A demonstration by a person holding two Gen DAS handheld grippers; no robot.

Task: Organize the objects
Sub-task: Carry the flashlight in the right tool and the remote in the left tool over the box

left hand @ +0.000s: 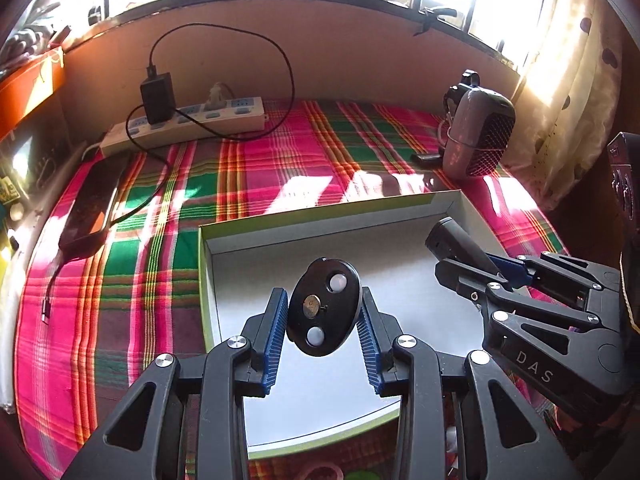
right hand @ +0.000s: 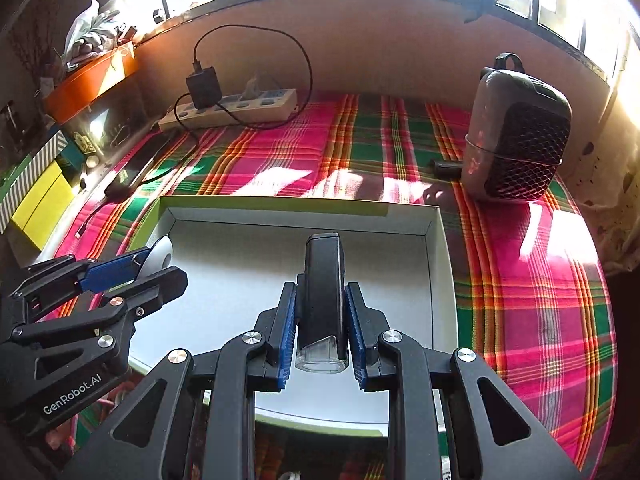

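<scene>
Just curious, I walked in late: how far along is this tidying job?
Nothing lies in the white cardboard box yet. In hand above it: left fingers hold a black oval disc, right fingers a black bar-shaped light. Left: setting both down.

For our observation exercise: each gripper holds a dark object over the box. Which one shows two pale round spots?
The oval black disc in the left gripper. The right gripper holds a long black device with a clear end and no spots.
</scene>
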